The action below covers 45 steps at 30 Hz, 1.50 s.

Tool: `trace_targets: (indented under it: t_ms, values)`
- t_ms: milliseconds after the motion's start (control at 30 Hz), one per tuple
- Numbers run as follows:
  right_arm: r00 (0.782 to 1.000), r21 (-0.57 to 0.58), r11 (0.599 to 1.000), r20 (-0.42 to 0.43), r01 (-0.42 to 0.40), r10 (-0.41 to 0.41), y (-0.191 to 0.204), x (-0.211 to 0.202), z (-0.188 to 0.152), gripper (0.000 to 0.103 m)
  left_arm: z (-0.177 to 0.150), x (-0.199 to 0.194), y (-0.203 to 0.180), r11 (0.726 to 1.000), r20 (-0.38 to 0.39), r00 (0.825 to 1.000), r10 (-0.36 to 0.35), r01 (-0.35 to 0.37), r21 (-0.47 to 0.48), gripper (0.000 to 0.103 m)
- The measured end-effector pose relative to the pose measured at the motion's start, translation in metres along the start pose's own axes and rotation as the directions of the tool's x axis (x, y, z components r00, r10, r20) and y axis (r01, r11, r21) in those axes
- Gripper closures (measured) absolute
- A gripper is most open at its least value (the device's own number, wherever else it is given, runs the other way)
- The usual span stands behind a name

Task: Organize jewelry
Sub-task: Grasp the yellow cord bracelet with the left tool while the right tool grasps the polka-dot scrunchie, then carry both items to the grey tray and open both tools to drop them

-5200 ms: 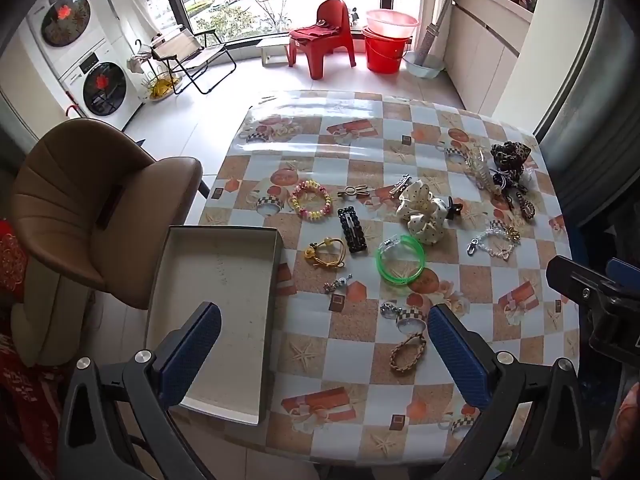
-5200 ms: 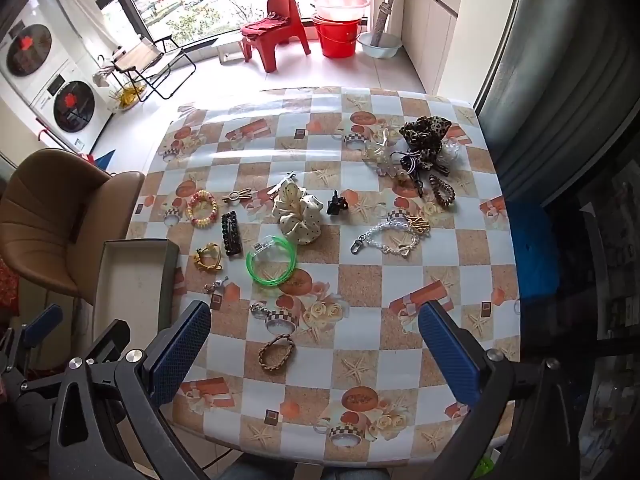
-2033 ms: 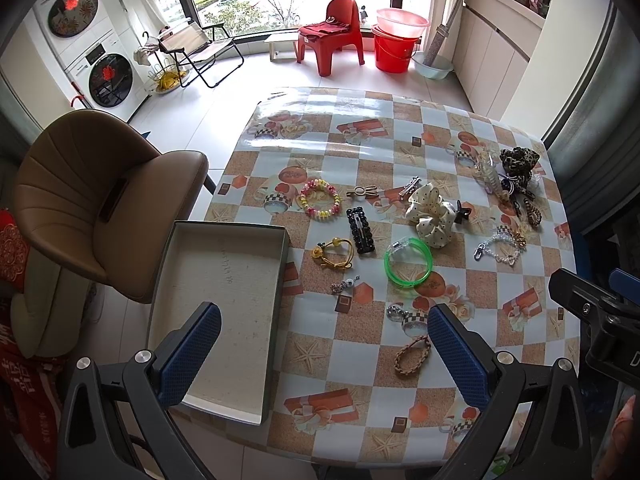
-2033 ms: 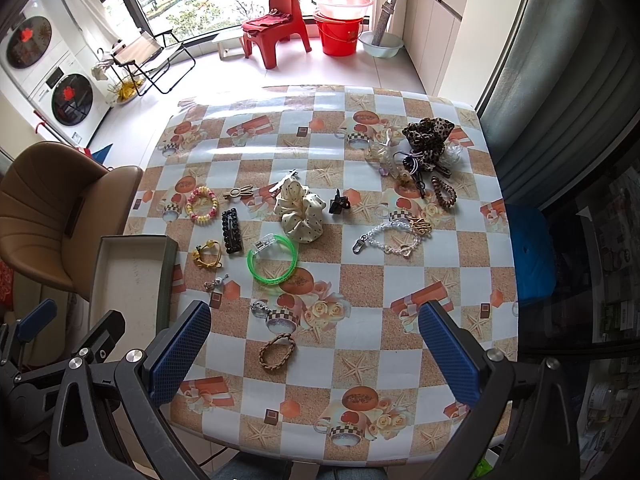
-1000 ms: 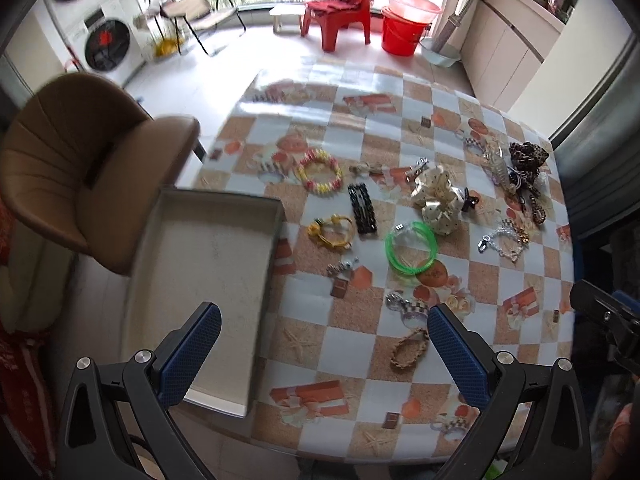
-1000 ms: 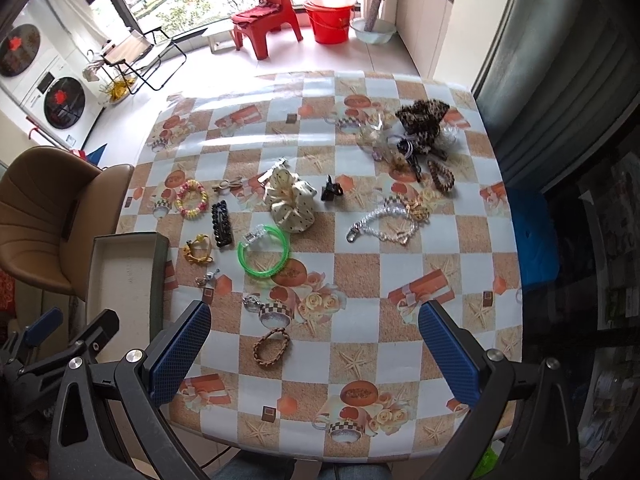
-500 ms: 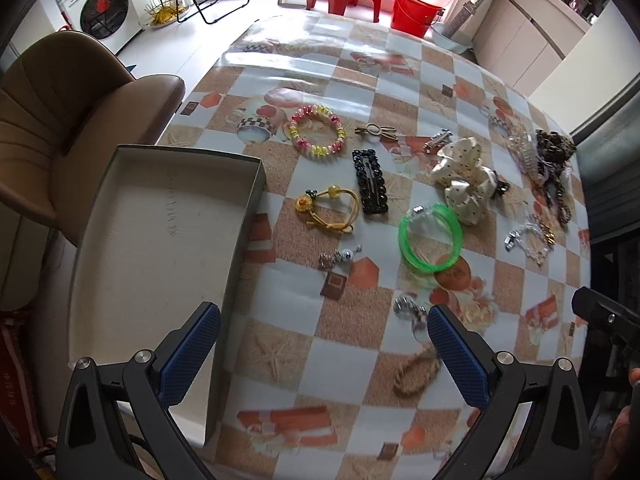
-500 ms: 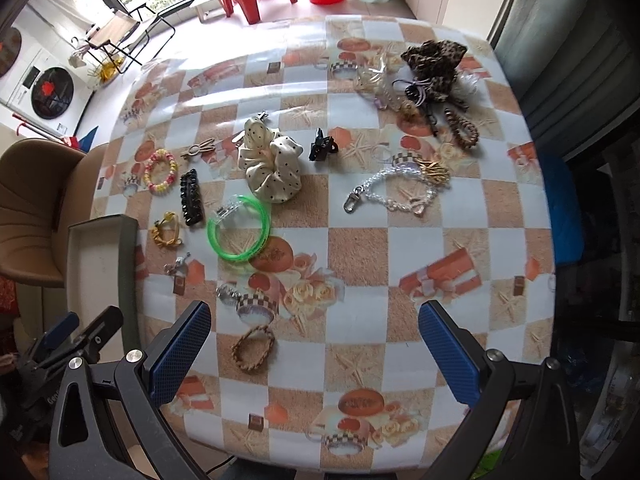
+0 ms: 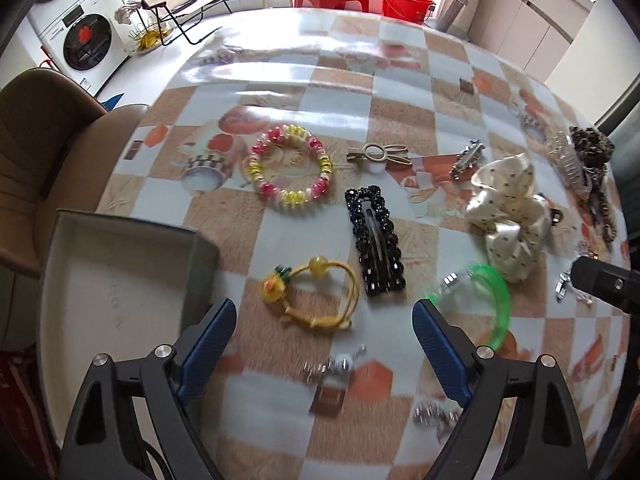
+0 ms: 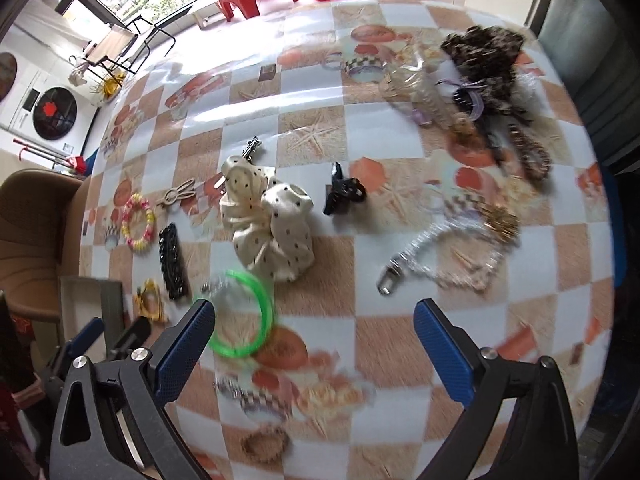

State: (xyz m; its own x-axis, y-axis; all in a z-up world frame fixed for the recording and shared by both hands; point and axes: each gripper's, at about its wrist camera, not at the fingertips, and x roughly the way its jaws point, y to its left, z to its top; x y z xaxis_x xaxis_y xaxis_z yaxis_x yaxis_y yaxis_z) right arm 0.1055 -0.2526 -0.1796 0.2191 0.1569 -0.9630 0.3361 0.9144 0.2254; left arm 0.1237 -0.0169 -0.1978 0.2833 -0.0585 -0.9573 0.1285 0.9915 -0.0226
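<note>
Tools lower than before, left tool [image 9: 324, 324] over yellow hair tie [image 9: 316, 296]

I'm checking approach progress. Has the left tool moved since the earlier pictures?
Yes. The left tool has come down and forward over the table; the tray and yellow hair tie loom much larger now.

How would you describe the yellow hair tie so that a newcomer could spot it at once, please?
Start at the grey tray on the table's edge. Just right of it lies the yellow hair tie, left of the black sparkly clip; only it has a yellow bead and flower.
</note>
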Motion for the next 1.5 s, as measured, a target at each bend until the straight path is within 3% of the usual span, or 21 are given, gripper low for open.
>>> trace_targets:
  t_ms: [67, 233, 367, 400, 433, 500, 533, 567, 600, 667, 767, 1267, 1500]
  values:
    - [1.0, 0.007, 1.0, -0.008, -0.011, 0.011, 0.0, 0.013, 0.006, 0.007, 0.002, 0.011, -0.003, 1.0, -0.014, 1.0, 0.003, -0.003, 0.009, 0.024]
    - [0.999, 0.035, 0.998, -0.016, -0.042, 0.043, 0.002, 0.04, 0.02, 0.008, 0.004, 0.031, -0.005, 1.0, -0.035, 0.999, 0.012, -0.011, 0.009, 0.028]
    - [0.999, 0.03, 0.999, -0.019, -0.038, 0.038, 0.009, 0.056, 0.028, 0.021, 0.005, 0.035, -0.005, 1.0, -0.031, 0.999, 0.004, -0.004, 0.007, 0.036]
    - [1.0, 0.016, 0.999, 0.002, -0.029, 0.029, 0.012, 0.054, 0.029, 0.022, 0.005, 0.035, -0.005, 1.0, -0.029, 1.0, 0.0, 0.0, 0.01, 0.042]
    - [0.999, 0.005, 0.999, 0.004, -0.032, 0.032, 0.015, 0.056, 0.03, 0.027, 0.006, 0.034, -0.006, 1.0, -0.02, 1.0, -0.002, 0.002, 0.015, 0.046]
    - [1.0, -0.019, 1.0, 0.011, -0.024, 0.025, 0.021, 0.056, 0.031, 0.038, 0.003, 0.032, -0.008, 1.0, -0.012, 1.0, -0.004, 0.004, 0.022, 0.065]
    - [0.999, -0.024, 0.999, 0.011, -0.035, 0.036, 0.022, 0.057, 0.031, 0.054, 0.004, 0.031, -0.009, 1.0, -0.009, 1.0, -0.005, 0.005, 0.024, 0.07]
    - [0.999, -0.024, 0.998, 0.007, -0.053, 0.053, 0.024, 0.058, 0.031, 0.067, 0.004, 0.031, -0.01, 1.0, -0.009, 1.0, -0.005, 0.005, 0.025, 0.082]
    - [0.998, -0.023, 0.998, 0.011, -0.057, 0.058, 0.025, 0.057, 0.031, 0.072, 0.005, 0.03, -0.011, 1.0, -0.01, 1.0, -0.007, 0.007, 0.024, 0.094]
    - [0.998, -0.036, 0.998, 0.021, -0.053, 0.054, 0.028, 0.055, 0.03, 0.088, 0.004, 0.028, -0.012, 1.0, -0.008, 1.0, -0.021, 0.021, 0.023, 0.094]
    - [0.998, -0.057, 0.997, 0.034, -0.056, 0.058, 0.032, 0.047, 0.029, 0.093, 0.003, 0.017, -0.01, 0.998, 0.008, 0.999, -0.049, 0.049, 0.03, 0.095]
    - [0.989, -0.064, 0.989, 0.05, -0.136, 0.139, 0.028, -0.013, -0.001, 0.095, -0.009, -0.05, 0.012, 0.989, 0.07, 0.986, -0.148, 0.149, -0.007, 0.095]
    - [0.986, -0.106, 0.982, 0.037, -0.159, 0.163, 0.05, -0.04, -0.021, 0.095, -0.022, -0.087, 0.037, 0.985, 0.113, 0.981, -0.16, 0.166, -0.041, 0.095]
